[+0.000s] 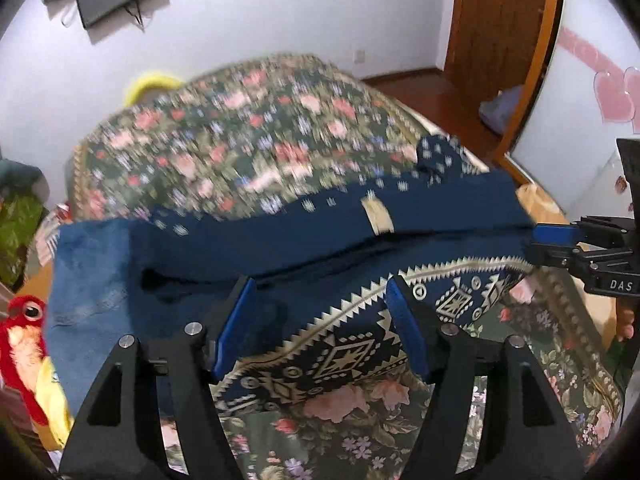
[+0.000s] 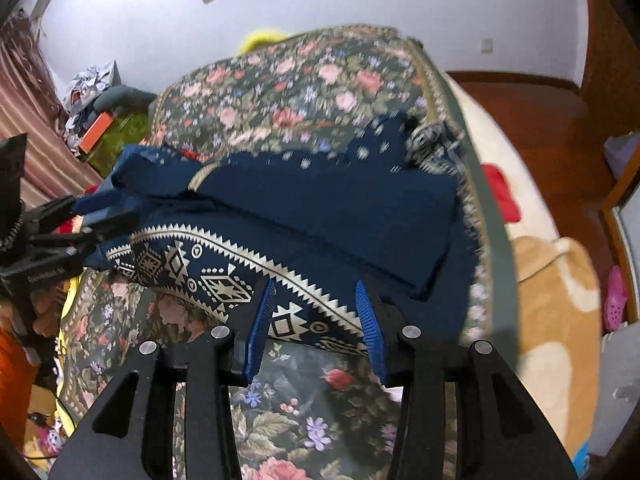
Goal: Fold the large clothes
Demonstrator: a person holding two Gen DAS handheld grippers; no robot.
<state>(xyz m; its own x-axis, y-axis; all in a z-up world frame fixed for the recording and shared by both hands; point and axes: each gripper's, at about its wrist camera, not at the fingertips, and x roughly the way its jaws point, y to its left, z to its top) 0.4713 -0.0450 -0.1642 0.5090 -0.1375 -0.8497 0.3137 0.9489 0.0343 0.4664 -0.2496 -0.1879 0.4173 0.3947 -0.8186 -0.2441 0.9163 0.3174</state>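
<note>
I have the bed [image 2: 280, 92] under me, covered in a floral spread, and the navy patterned garment [image 1: 320, 232] lies across it as a long folded band, its long axis running from the bed's left edge to its right edge. The far part of the bed is bare of it; the garment sits on the near part, with the zigzag-trimmed hem [image 2: 224, 264] toward me and the plain navy fold behind it.

My left gripper [image 1: 320, 320] hangs above the hem near the band's left half, jaws apart, no cloth pinched between the blue pads [image 1: 236, 332]. My right gripper [image 2: 316, 320] hangs over the hem toward the right end, jaws also apart, gripping nothing.

I judge the next fold turns on that side-to-side axis: each claw is nearest its own end, with the garment just ahead of and below the fingertips.
</note>
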